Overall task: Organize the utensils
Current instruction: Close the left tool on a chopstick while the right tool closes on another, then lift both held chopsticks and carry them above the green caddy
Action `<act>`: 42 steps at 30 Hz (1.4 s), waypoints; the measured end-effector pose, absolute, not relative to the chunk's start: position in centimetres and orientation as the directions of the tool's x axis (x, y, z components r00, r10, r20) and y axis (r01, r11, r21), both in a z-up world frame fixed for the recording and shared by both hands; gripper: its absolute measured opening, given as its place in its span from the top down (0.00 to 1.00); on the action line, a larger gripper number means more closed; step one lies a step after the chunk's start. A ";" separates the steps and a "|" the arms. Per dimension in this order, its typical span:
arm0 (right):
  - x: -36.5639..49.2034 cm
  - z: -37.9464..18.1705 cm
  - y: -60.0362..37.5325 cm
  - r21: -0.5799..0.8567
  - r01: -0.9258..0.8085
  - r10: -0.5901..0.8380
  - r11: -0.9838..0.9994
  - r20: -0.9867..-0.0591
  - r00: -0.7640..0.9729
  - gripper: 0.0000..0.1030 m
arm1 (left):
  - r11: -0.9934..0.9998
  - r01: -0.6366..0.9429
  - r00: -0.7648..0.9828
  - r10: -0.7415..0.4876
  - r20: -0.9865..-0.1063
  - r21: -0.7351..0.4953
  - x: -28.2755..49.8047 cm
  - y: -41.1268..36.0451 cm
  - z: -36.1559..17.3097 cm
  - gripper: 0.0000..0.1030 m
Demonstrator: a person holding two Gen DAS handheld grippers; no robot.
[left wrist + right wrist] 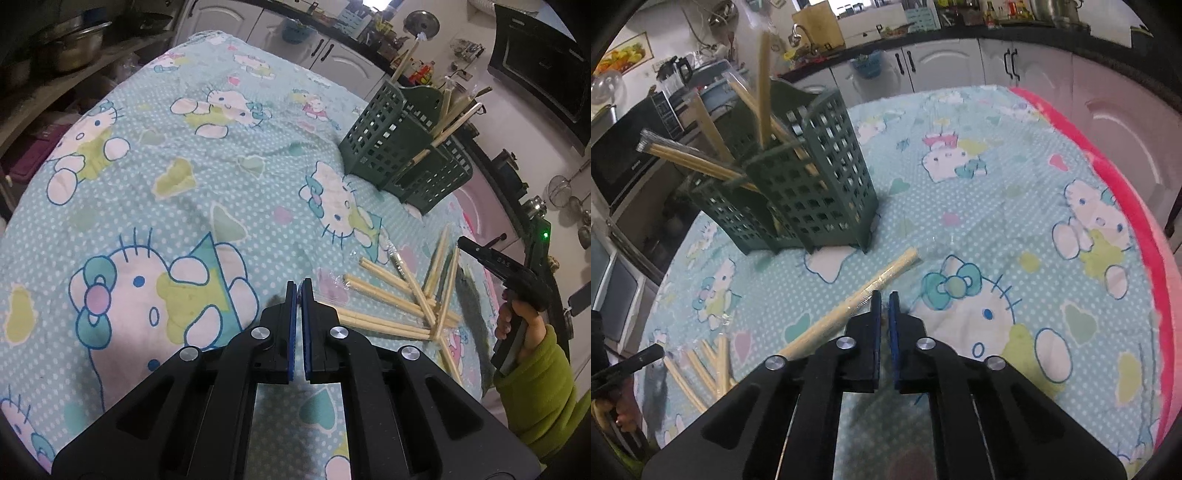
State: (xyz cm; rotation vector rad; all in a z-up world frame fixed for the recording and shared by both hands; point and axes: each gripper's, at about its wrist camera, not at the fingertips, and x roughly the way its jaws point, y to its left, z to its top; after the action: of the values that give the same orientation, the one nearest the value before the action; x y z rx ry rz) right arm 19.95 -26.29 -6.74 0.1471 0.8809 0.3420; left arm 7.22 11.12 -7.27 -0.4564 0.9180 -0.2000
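A dark green lattice utensil holder [399, 147] [798, 192] stands on the cartoon-cat tablecloth [184, 166] with several chopsticks leaning out of it. A pile of loose wooden chopsticks [406, 295] [701, 365] lies in front of it. My left gripper [298, 284] is shut and empty, hovering over bare cloth left of the pile. My right gripper [884, 295] is shut, its tips right at a plastic-wrapped chopstick pair [849, 306] that runs diagonally past its left finger; whether the pads pinch the wrapper I cannot tell. A hand in a green sleeve [535, 387] holds the right gripper [463, 243] beside the pile.
A pink blanket edge [1126, 206] borders the cloth on the right. White cabinets [945, 66] and a cluttered counter stand behind the table. A microwave [624, 158] sits behind the holder. Shelves with a metal pot [74, 44] lie to the far left.
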 end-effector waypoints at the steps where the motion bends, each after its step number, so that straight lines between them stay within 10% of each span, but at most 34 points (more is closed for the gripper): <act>1: 19.7 -6.2 -26.2 0.264 -0.242 0.358 0.933 -0.720 0.594 0.97 | 0.886 -0.022 0.604 -0.357 -0.713 -0.463 7.1 11.2 -7.0 0.99; 42: 13.1 7.8 -17.6 0.154 -0.597 0.586 0.788 -0.485 0.649 0.98 | 0.873 0.265 0.718 -0.462 -0.520 -0.410 9.5 3.3 4.9 0.99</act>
State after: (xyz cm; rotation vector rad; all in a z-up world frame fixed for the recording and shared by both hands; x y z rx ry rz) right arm 13.07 -17.61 7.81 -0.0200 0.5440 0.6722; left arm 9.48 3.31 4.94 -0.3192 0.6556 -0.4095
